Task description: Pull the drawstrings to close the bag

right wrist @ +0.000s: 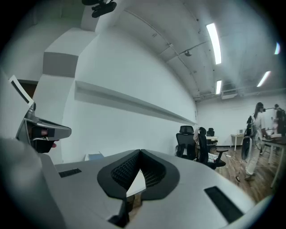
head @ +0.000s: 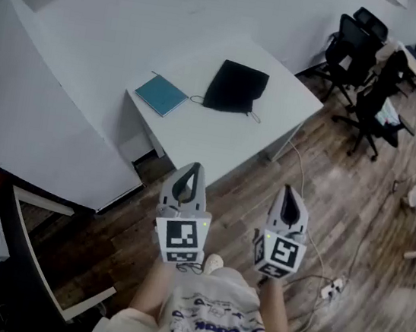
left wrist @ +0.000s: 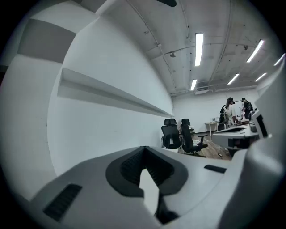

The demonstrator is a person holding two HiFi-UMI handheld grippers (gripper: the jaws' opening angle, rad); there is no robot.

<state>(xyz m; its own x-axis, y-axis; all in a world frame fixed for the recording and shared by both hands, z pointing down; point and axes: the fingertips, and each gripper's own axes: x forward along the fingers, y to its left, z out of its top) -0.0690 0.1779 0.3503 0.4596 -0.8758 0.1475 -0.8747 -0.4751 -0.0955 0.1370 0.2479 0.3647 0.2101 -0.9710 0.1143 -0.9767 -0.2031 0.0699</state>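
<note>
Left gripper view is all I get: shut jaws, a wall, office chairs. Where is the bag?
Observer: The black bag lies on the white table ahead, out of your frame.
Operator: Anything beside it?
Observer: A teal notebook, on its left in the head view.
Operator: And the right gripper?
Observer: The right gripper is shut and empty, held level with the left gripper, both short of the table.

Black drawstring bag (head: 235,87) flat on table (head: 278,102)

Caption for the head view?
Left gripper and right gripper, shut and empty, held short of a white table with a black drawstring bag and teal notebook.
</note>
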